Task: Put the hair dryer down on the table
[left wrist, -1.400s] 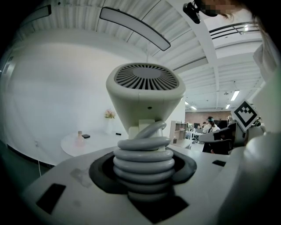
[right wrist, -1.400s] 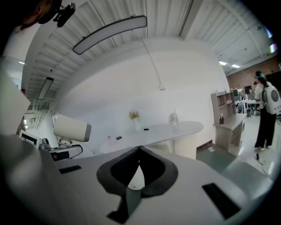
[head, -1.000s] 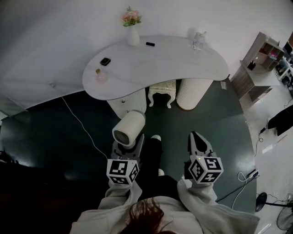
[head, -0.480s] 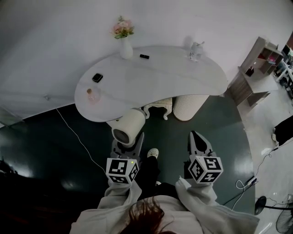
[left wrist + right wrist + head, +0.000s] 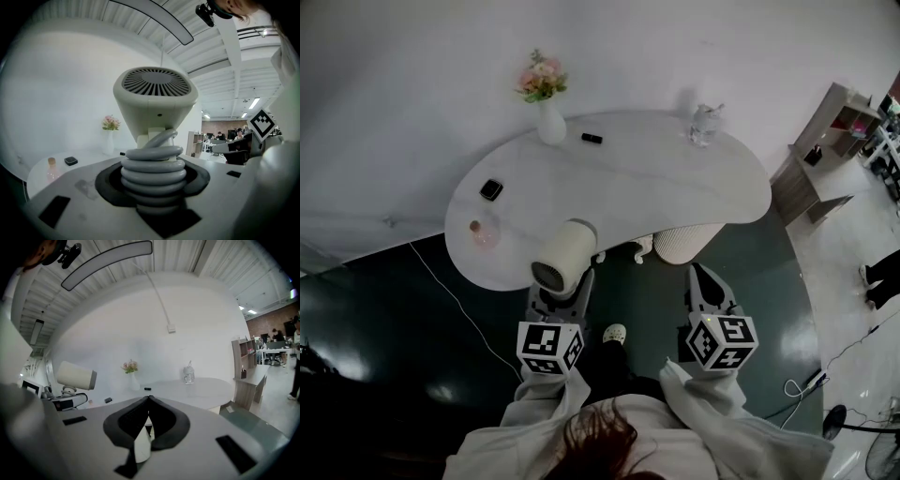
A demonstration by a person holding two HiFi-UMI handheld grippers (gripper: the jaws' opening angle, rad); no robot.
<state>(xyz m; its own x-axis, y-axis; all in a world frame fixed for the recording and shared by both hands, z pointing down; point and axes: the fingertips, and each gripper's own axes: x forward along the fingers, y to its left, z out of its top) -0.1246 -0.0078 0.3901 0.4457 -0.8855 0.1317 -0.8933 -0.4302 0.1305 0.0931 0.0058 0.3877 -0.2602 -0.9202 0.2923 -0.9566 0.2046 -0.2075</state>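
Observation:
A cream hair dryer (image 5: 564,255) stands upright in my left gripper (image 5: 565,281), its barrel over the near edge of the white curved table (image 5: 675,178) in the head view. In the left gripper view the dryer (image 5: 155,101) fills the middle, and its handle, wound with grey cord (image 5: 153,168), sits clamped between the jaws of the left gripper (image 5: 153,187). My right gripper (image 5: 701,275) hangs beside it over the dark floor, short of the table. The right gripper (image 5: 149,399) is shut with nothing in it, its tips touching.
On the table stand a vase of pink flowers (image 5: 546,98), a small black bar (image 5: 592,138), a black square thing (image 5: 491,189), a pink bottle (image 5: 477,230) and a glass jar (image 5: 704,122). A ribbed white pedestal (image 5: 684,242) stands under it. A wooden shelf (image 5: 825,141) stands right. A white cable (image 5: 450,291) crosses the floor.
The table has come closer in the head view as both grippers travelled toward it. The dryer, earlier over the floor, now overlaps the table's near edge.

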